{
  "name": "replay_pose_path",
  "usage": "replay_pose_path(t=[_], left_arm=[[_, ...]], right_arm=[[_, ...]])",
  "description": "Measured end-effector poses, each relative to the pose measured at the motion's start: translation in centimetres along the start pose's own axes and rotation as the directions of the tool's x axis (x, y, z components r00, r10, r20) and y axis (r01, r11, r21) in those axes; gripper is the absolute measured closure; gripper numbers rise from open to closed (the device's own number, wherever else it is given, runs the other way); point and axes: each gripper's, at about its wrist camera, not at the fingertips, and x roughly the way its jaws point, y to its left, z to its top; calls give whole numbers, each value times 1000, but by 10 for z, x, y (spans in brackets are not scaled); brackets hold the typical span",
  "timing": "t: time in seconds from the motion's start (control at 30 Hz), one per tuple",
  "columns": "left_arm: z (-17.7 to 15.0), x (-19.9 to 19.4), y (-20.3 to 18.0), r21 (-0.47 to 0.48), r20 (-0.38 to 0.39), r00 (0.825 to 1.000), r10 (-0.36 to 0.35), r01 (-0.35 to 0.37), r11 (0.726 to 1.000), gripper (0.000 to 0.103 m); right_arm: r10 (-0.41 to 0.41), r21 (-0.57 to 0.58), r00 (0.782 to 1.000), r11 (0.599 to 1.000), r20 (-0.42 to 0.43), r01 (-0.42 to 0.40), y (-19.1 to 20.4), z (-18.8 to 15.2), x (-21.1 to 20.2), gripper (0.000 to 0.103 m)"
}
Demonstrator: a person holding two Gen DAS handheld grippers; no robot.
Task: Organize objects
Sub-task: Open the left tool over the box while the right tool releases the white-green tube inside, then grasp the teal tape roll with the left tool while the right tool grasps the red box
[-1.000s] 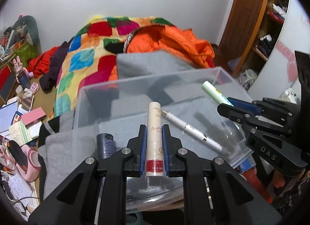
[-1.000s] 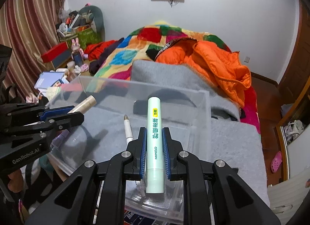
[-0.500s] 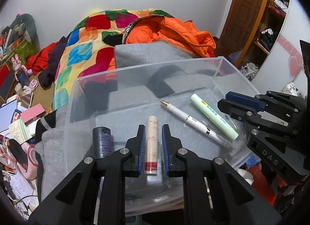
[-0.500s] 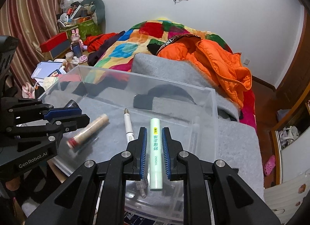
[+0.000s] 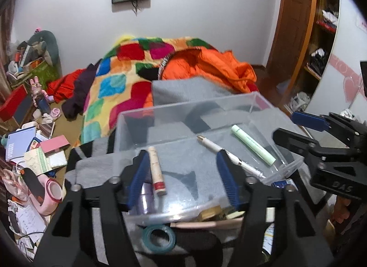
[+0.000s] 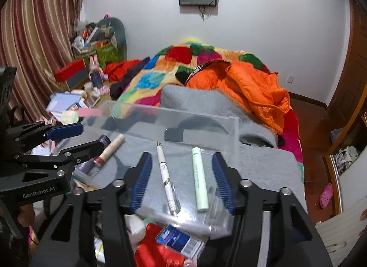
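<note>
Inside clear plastic bin, beige tube and mint tube lie released; left gripper, right gripper jaws opening, empty. Next: fetch more clutter.

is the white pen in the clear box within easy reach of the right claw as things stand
Probably yes: the right claw, jaws opening, hangs just above the white pen, which lies uncovered in the open-topped clear box.
</note>
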Motion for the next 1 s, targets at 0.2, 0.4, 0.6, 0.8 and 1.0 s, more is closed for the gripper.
replay_pose_path(t=[0.2,0.4,0.6,0.8,1.0], left_arm=[[-16,-28,10,-33,40,999,22,-21,999,19],[-40,-35,22,-70,16,999,44,-43,997,15],[-65,-25,27,-86,-43,997,65,-68,994,15],[-84,-6,36,-127,-113,991,74,-88,988,15],[-88,12,37,-136,-158,985,76,-98,986,26]], right_arm=[[3,68,1000,998,28,-5,-5,-15,-28,26],[21,130,1000,991,-21,-19,-10,-40,-34,25],[81,198,992,978,-99,-60,-8,-72,-35,25],[108,190,981,979,-163,-76,6,-97,-36,25],[127,205,968,975,-217,-82,11,-116,-26,25]])
